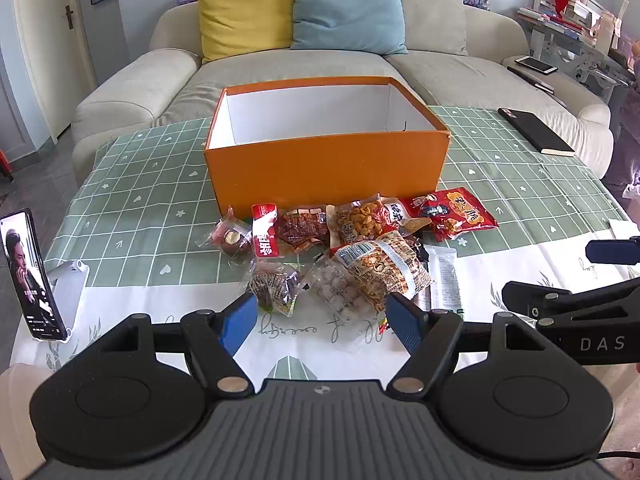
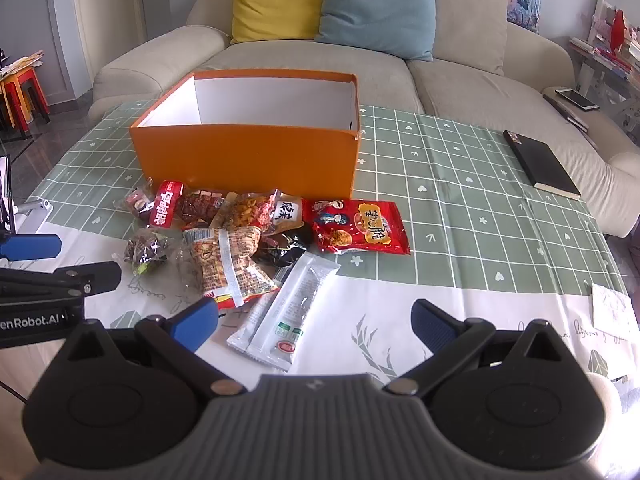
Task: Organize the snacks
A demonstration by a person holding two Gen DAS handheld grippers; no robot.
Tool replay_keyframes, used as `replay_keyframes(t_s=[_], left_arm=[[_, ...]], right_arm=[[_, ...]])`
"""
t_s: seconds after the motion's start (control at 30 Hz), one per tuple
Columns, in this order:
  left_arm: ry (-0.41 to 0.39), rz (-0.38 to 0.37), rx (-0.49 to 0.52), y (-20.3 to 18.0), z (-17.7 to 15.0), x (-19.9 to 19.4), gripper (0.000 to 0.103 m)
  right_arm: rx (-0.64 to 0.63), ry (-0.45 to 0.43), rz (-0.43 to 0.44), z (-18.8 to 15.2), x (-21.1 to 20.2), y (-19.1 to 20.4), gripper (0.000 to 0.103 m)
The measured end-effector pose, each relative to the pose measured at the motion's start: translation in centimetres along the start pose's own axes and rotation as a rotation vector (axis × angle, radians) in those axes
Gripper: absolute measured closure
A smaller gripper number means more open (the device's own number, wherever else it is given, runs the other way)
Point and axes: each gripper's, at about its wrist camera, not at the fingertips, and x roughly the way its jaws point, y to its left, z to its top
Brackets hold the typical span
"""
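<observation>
An orange box with a white inside stands on the table with nothing showing inside it. Several snack packets lie in a heap in front of it: a red crisp bag, a peanut bag, a red bar and white sachets. My left gripper is open just short of the heap, holding nothing. My right gripper is open over the sachets' near end, holding nothing. Each gripper shows at the edge of the other's view.
The table carries a green checked cloth. A phone on a stand is at the left edge. A black notebook lies at the far right. A sofa with cushions stands behind the table.
</observation>
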Motion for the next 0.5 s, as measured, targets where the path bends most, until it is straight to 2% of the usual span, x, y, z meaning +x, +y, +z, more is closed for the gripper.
replay_keyframes(t_s=[0.5], left_arm=[[0.002, 0.000, -0.001, -0.07, 0.02, 0.06, 0.017]], right_arm=[[0.006, 0.019, -0.003, 0.07, 0.33, 0.03, 0.004]])
